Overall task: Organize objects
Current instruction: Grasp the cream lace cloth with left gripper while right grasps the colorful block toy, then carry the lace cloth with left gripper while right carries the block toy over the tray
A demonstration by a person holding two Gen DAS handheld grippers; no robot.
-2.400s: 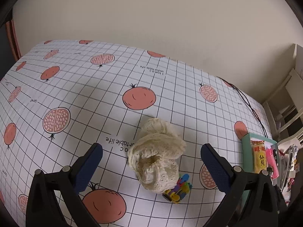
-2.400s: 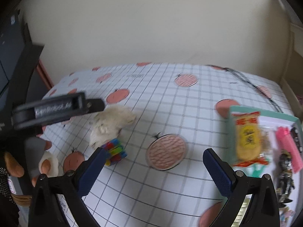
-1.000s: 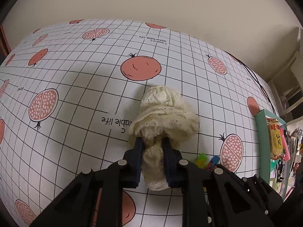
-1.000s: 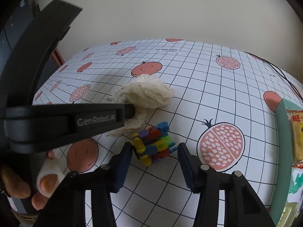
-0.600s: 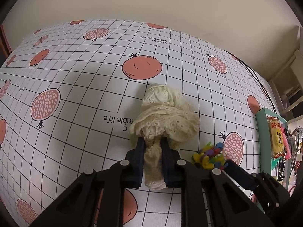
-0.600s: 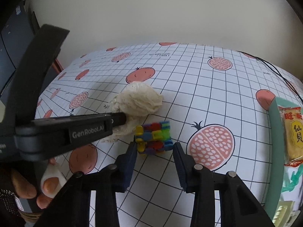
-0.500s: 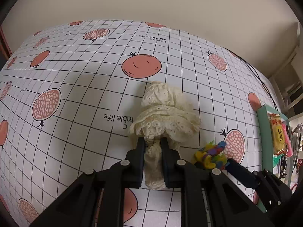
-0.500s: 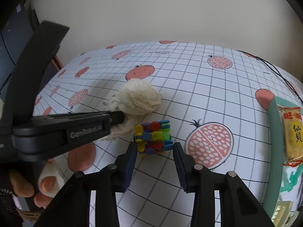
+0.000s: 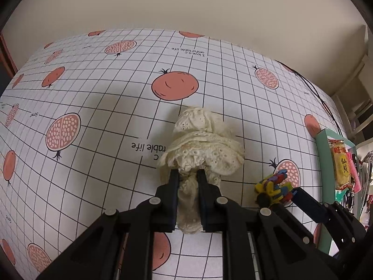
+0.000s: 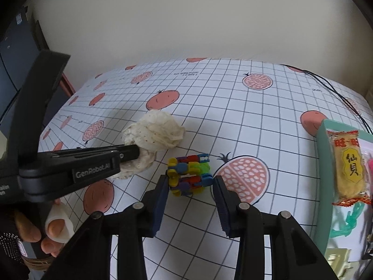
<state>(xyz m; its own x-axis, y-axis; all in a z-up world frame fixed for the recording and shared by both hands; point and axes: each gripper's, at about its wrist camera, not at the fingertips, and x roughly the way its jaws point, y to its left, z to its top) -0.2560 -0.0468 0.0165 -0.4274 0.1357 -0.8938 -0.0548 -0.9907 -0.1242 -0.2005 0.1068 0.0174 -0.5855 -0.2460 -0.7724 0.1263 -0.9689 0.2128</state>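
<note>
My left gripper [image 9: 188,177] is shut on a bunched cream lace cloth [image 9: 205,144] that rests on the pomegranate-print tablecloth [image 9: 93,107]. The cloth also shows in the right wrist view [image 10: 156,135], with the left gripper's arm reaching in from the left. My right gripper [image 10: 190,183] is shut on a bundle of colourful plastic clips [image 10: 190,171], its fingers pressing both sides. The clips also show in the left wrist view [image 9: 272,190], right of the cloth.
A teal tray [image 10: 322,163] stands at the table's right edge, holding a yellow snack packet [image 10: 348,165] and small items. A black cable [image 10: 335,93] runs along the far right of the table. A wall backs the table.
Both grippers came in from open. The left closed on the cloth a second ago and holds it. The right closed around the clips and has narrowed onto them.
</note>
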